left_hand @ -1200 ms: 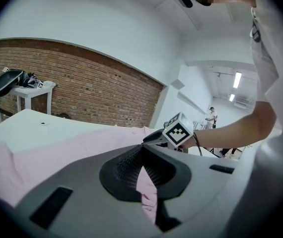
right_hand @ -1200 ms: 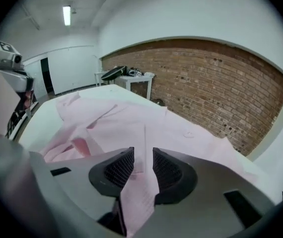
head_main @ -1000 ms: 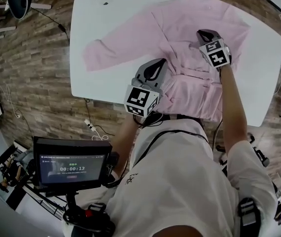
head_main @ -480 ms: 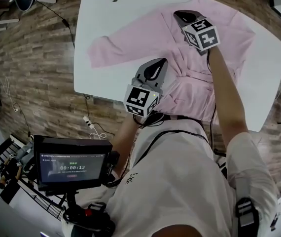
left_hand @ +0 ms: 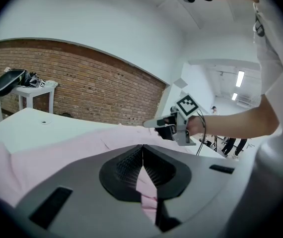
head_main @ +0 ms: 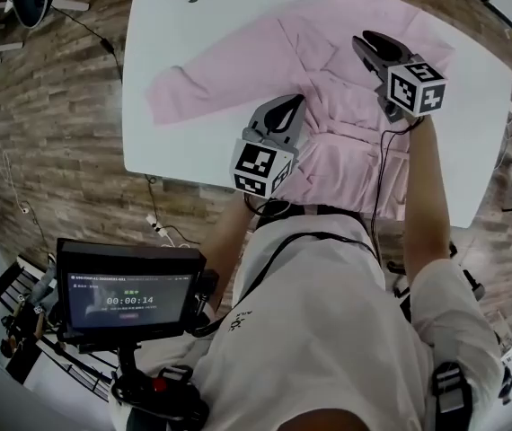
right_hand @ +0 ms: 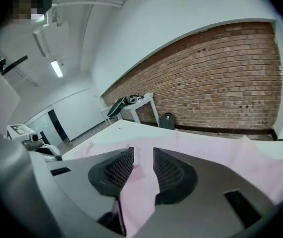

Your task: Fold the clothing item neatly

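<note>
Right gripper [head_main: 370, 47] swings back rightward over the pink shirt [head_main: 238, 65], jaws opening with fabric between them; left gripper [head_main: 285, 110] stays clamped on cloth

left gripper [left_hand: 142, 150]: jaws pressed together, pinching a fold of the pink shirt [left_hand: 57, 155]
pink shirt: spread over the white desk [left_hand: 32, 120]

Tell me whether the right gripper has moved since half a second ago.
Yes. Against the white table, the right gripper has shifted right and slightly back toward the person. Its jaws are opening, with pink shirt fabric loose between them.
</note>
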